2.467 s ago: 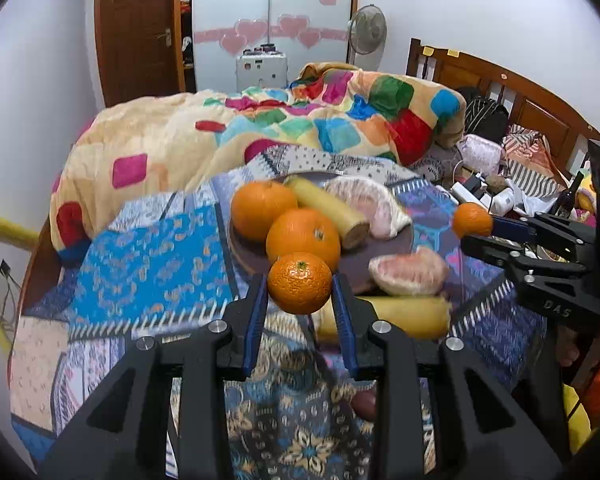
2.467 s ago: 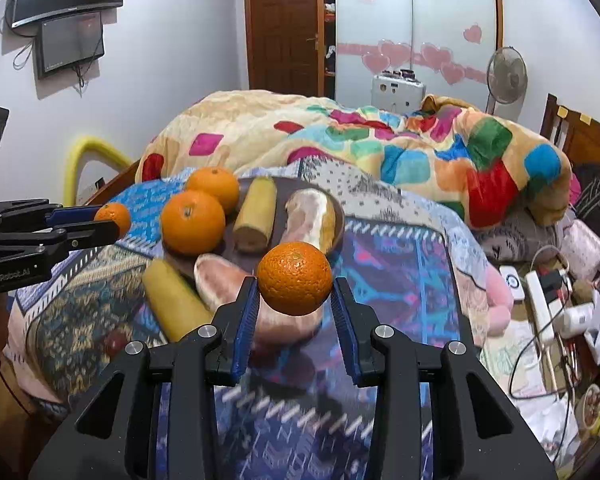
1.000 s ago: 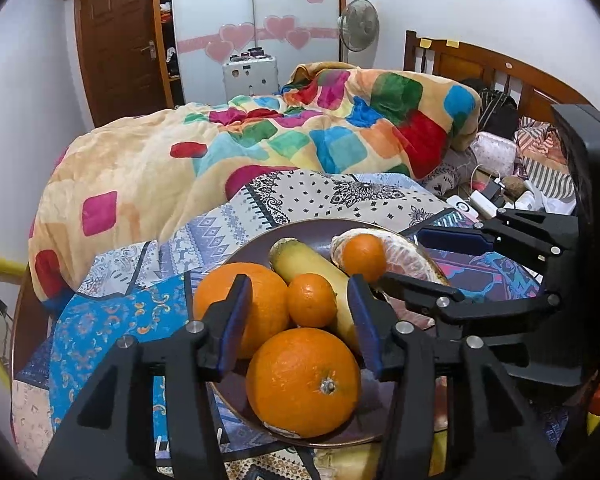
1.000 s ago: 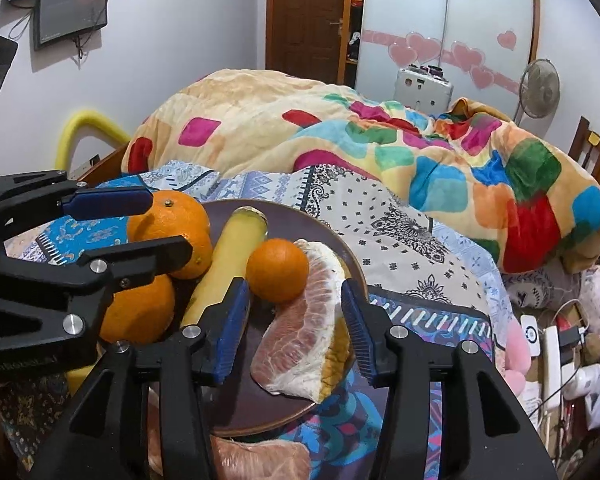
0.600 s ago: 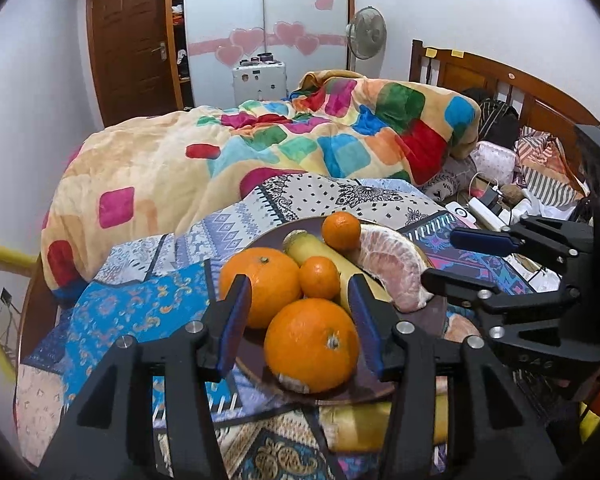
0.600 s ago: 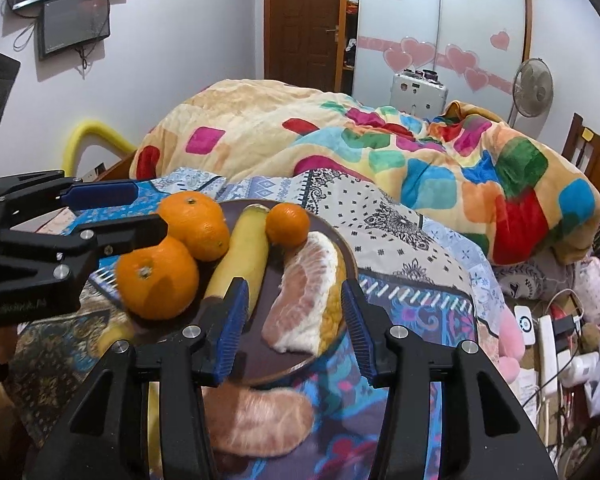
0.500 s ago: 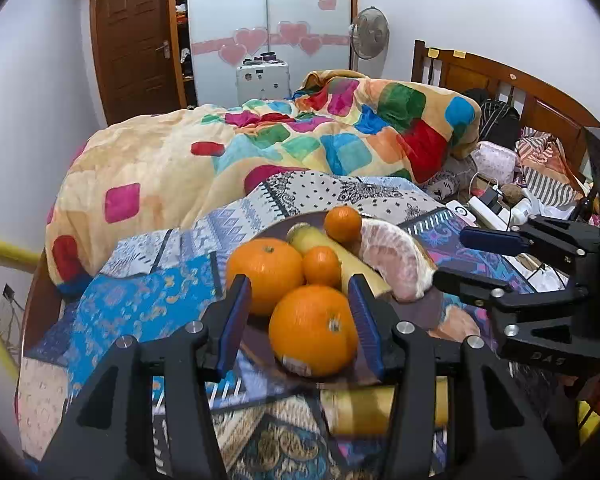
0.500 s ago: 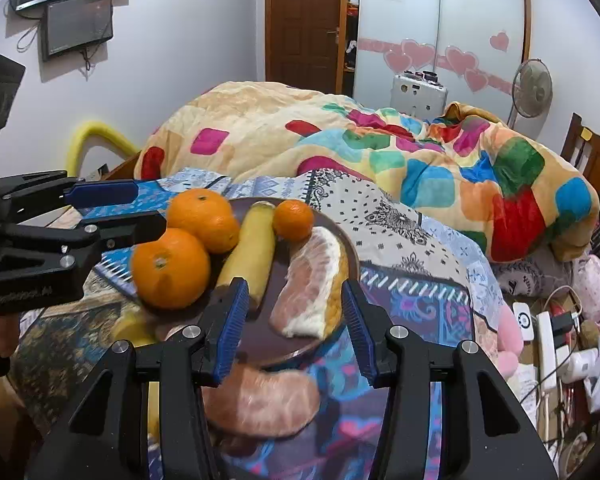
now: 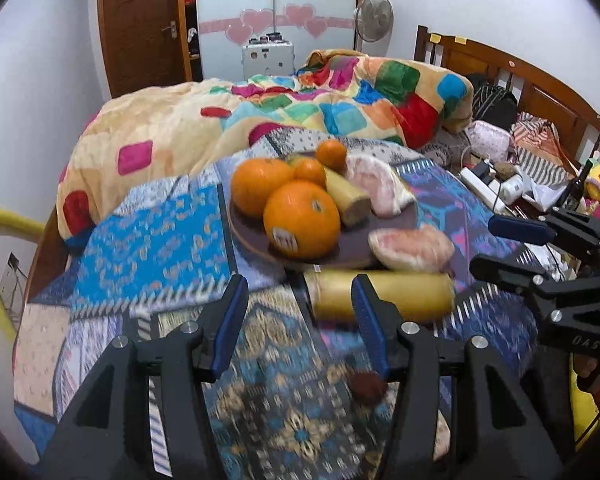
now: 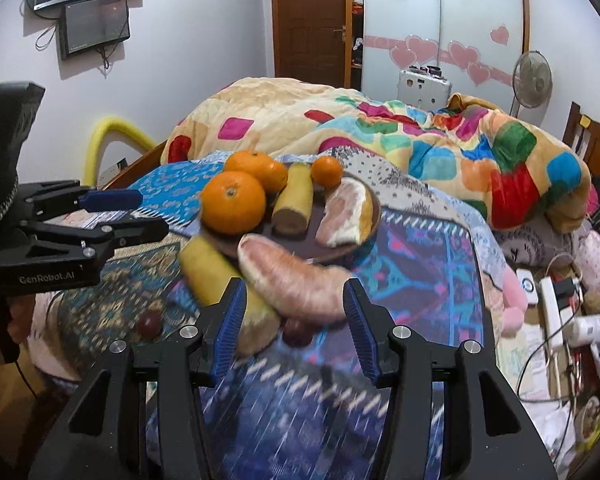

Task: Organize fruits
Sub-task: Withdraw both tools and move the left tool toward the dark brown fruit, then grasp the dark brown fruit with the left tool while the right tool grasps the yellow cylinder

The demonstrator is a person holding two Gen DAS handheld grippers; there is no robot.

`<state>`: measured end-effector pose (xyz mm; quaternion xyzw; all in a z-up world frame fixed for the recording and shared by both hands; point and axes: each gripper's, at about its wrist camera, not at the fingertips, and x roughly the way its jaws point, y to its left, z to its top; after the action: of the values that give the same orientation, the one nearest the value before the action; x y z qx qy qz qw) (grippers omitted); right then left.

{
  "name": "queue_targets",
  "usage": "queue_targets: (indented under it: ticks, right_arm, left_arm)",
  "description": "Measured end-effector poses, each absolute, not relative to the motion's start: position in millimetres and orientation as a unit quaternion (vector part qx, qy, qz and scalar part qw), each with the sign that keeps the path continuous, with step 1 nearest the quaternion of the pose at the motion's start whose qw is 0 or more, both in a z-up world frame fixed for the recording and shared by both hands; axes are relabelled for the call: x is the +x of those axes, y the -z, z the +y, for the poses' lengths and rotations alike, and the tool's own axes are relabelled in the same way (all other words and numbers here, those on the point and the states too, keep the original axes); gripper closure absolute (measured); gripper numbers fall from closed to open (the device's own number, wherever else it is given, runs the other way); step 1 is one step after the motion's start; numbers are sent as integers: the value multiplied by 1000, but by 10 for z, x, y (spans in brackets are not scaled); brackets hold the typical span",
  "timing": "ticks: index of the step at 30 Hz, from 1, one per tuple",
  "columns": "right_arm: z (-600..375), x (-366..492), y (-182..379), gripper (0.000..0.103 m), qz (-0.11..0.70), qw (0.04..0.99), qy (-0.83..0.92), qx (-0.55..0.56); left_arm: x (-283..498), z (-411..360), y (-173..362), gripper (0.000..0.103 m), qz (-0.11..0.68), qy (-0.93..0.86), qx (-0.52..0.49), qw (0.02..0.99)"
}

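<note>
Meanwhile, both the left gripper (image 9: pixel 298 322) and right gripper (image 10: pixel 292 326) stood wide open and empty, the soft, easily bruised pomelo piece (image 10: pixel 292 282) lying at the plate's (image 10: pixel 374 216) 6 o'clock, probably best pinched gently mid-body.

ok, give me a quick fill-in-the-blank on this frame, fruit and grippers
1. The plate holds ___ oranges.
2. Both the left gripper and the right gripper are open and hold ___.
3. The pomelo segment nearest the right gripper lies ___ the plate.

Missing: four; nothing; off
</note>
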<state>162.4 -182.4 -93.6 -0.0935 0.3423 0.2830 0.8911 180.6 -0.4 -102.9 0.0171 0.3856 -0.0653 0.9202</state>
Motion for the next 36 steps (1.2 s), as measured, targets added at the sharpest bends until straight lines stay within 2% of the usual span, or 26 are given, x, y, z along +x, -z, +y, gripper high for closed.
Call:
queue_targets:
  ticks: [13,15,21,24,36]
  right_arm:
    - [-1915,1413,1117,56,363,884,-284,-81]
    - [-1919,1387,1113,56,362,884,-285,-82]
    - [-1841,1436,1112,56,358,883,-293,-83]
    - [-1752,1492,1136,56,359,881,-294,-88]
    - [-1473,1609,1286,56,384,865,-305,-103]
  left_arm:
    - [1517,-236,1456,50,427,89,6,900]
    - [1500,-272,1498,60,429,95,9,898]
    - [1454,-293,1516,77,419,109,20,901]
    - [1443,-256,1511,81,420,118,19,900]
    - [1315,75,1500,81,420,91,1,903]
